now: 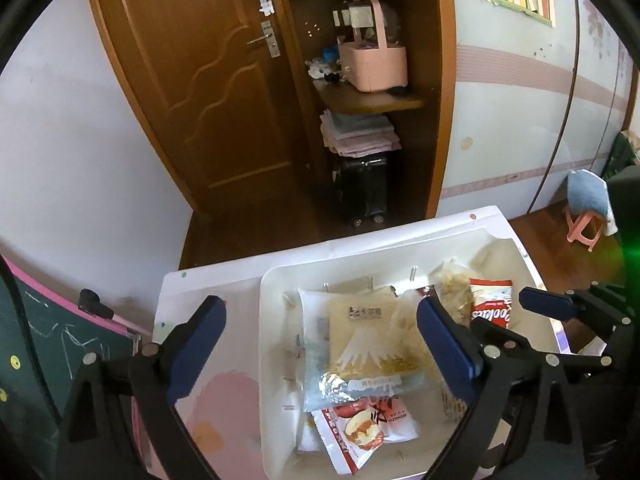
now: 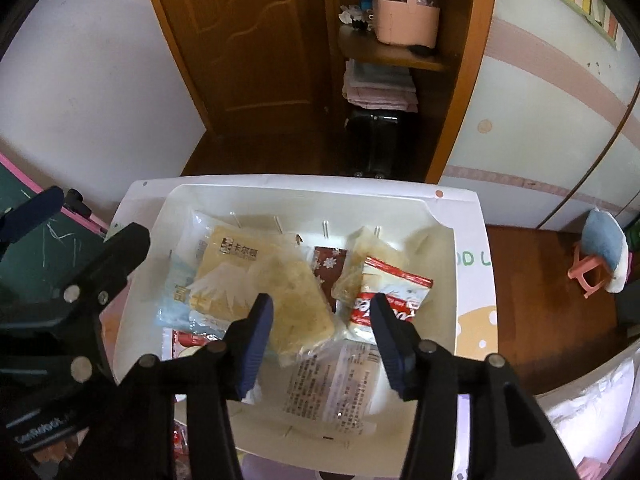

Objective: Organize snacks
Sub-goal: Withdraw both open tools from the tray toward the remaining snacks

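Note:
A white tray [image 1: 276,280] [image 2: 440,236] holds several snack packets. My left gripper [image 1: 322,308] hangs open and wide over a pale packet with a mountain print [image 1: 360,344] [image 2: 224,276], with nothing gripped. A red burger packet [image 1: 356,428] lies at the tray's near edge. My right gripper [image 2: 322,300] is open above a clear pack of yellow cake [image 2: 296,300] and a clear wrapper with printed text [image 2: 336,380]; its pads touch neither. A red-and-white cookie packet [image 2: 392,292] [image 1: 490,304] and a brown snowflake packet [image 2: 328,268] lie further back.
The tray rests on a small white table [image 1: 200,284]. Beyond it stand a wooden door [image 1: 208,92], a shelf with a pink basket [image 1: 374,60] and a black suitcase [image 1: 360,188]. A pink stool with a blue cushion [image 2: 600,252] is at the right, a green chalkboard [image 1: 60,344] at the left.

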A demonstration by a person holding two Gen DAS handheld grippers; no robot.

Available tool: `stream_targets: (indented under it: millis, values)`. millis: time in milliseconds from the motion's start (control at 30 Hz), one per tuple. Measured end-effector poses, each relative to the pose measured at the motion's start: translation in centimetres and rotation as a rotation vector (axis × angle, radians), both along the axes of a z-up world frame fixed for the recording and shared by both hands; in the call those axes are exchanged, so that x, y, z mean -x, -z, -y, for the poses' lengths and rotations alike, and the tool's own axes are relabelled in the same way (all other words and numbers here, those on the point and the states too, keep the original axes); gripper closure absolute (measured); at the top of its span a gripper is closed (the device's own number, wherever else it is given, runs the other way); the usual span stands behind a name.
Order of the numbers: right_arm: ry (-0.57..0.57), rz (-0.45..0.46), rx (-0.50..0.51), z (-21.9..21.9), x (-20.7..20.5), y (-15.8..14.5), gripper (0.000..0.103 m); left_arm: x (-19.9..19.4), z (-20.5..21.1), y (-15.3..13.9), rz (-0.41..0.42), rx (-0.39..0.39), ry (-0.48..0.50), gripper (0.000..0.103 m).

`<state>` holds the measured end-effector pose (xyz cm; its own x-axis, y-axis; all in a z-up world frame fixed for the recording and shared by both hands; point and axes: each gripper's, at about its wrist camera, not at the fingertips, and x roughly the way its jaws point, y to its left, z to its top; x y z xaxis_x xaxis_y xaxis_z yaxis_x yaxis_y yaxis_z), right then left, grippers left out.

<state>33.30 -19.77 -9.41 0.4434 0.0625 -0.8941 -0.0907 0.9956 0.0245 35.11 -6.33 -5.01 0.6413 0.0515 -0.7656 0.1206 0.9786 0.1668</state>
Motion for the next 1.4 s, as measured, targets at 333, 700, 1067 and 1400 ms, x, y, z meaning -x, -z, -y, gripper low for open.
stream_targets:
  millis: [333, 700, 1067, 1400]
  values:
    - [0.012, 0.017, -0.023, -0.1, 1.1, -1.1, 0.052, 1.3, -1.1, -1.0, 0.008, 0.017, -0.014, 0.007]
    - [0.019, 0.042, -0.039, -0.4, 3.7, -3.0, 0.052, 4.0, -2.5, -3.4, 0.020, 0.057, -0.031, 0.007]
    - [0.055, 0.093, -0.049, -0.9, 8.5, -6.1, 0.052, 9.4, -4.4, -6.9, 0.064, 0.065, -0.028, 0.007]
    - [0.070, 0.141, -0.060, -1.9, 14.4, -8.4, 0.052, 15.4, -5.5, -9.2, 0.113, 0.050, 0.000, 0.007]
